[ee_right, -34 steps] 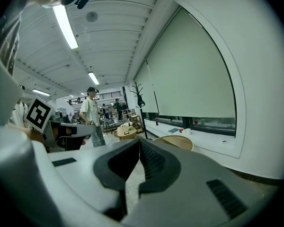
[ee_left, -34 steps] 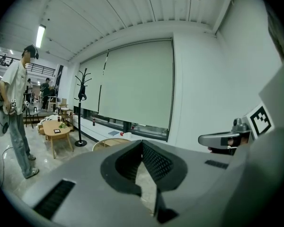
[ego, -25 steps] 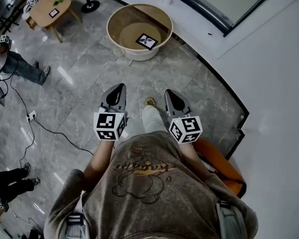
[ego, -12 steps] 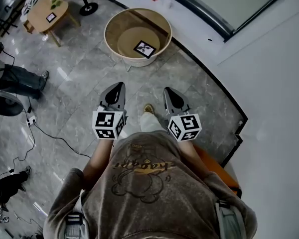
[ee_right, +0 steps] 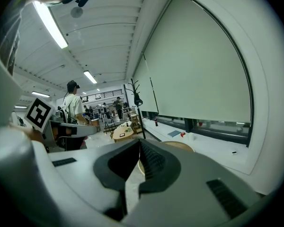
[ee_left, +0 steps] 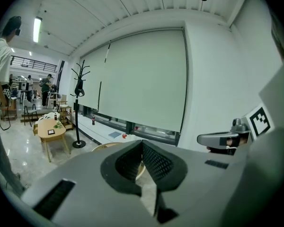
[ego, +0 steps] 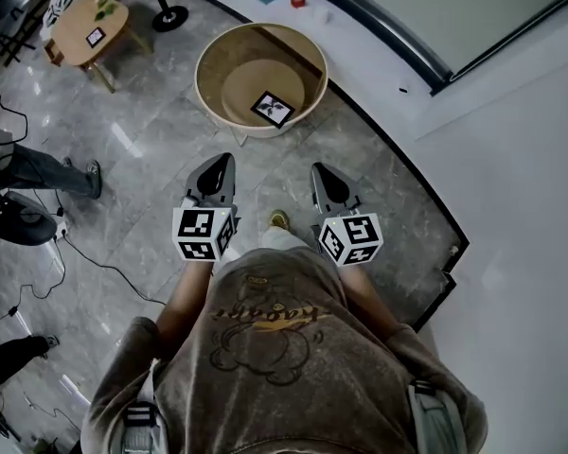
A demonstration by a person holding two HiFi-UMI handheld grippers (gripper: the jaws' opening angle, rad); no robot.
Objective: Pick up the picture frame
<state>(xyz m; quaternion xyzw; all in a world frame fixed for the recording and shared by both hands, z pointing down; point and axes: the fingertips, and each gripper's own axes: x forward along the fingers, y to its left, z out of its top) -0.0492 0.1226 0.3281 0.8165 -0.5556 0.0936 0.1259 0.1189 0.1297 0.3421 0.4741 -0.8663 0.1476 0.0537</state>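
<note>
The picture frame [ego: 273,109], small, black-edged and holding a dark photo, lies flat inside a round wooden tub-like table [ego: 208,50] on the floor ahead of me. Both grippers are held side by side at waist height, well short of the table. My left gripper [ego: 223,162] is shut with nothing between its jaws, and my right gripper [ego: 320,170] is shut and empty too. In the left gripper view the closed tips [ee_left: 142,143] point toward the table's tan rim [ee_left: 106,146]. The right gripper view shows its tips [ee_right: 140,142] meeting beside the same rim [ee_right: 177,145].
A low wooden table [ego: 90,26] and a coat stand's base [ego: 170,12] stand at the far left. A bystander's legs [ego: 38,168] and floor cables [ego: 104,263] lie to the left. A raised white ledge with a dark curb [ego: 426,192] curves along the right.
I have walked forward, so the round table and the frame sit nearer to both grippers. The grippers stayed shut and side by side. The bystander at the left has shifted.
</note>
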